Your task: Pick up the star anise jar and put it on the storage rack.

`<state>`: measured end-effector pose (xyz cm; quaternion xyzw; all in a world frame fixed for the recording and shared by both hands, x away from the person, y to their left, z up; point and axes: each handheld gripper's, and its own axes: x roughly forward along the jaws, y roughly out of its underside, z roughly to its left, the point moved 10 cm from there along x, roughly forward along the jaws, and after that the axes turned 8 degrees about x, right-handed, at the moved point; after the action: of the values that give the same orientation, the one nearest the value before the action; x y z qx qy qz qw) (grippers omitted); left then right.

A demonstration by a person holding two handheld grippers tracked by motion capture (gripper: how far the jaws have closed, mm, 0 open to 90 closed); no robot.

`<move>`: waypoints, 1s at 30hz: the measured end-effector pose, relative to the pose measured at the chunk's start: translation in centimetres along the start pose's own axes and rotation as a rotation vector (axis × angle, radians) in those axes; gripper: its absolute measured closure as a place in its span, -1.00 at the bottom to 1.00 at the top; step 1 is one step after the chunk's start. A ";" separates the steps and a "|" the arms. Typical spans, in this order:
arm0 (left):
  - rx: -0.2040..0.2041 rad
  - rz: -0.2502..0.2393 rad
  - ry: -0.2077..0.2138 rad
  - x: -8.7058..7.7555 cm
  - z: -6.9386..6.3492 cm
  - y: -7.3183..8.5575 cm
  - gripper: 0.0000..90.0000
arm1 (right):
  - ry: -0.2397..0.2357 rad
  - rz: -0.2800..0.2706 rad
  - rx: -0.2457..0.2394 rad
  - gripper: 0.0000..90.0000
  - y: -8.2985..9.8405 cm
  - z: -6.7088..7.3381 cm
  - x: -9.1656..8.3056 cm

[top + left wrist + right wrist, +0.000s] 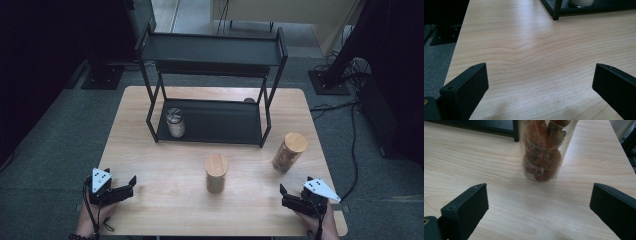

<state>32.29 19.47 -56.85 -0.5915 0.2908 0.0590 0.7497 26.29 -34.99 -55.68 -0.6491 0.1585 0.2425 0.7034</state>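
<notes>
Black shelf rack (pixel 210 75) at upper centre of worktop (pixel 165 210). Upright jar of dried fruit (pixel 288 152) right of centre, directly up-frame from right tongs (pixel 292 196), nearer than left tongs (pixel 122 189). Both gaping wide, empty.

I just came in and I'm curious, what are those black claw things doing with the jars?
A person holds the left gripper and the right gripper open at the near edge of the wooden table, gripping nothing yet. The right gripper faces a wooden-lidded jar of reddish pieces. A second lidded jar stands mid-table, and a small jar sits on the black rack.
</notes>
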 end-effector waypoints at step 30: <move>0.002 0.011 0.004 0.1 0.0 0.1 -0.98 | -0.144 -0.006 -0.054 -0.96 -0.8 7.1 0.3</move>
<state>32.32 19.45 -56.96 -0.5894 0.2955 0.0618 0.7493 26.31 -28.00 -54.46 -0.6491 0.0992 0.2905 0.6960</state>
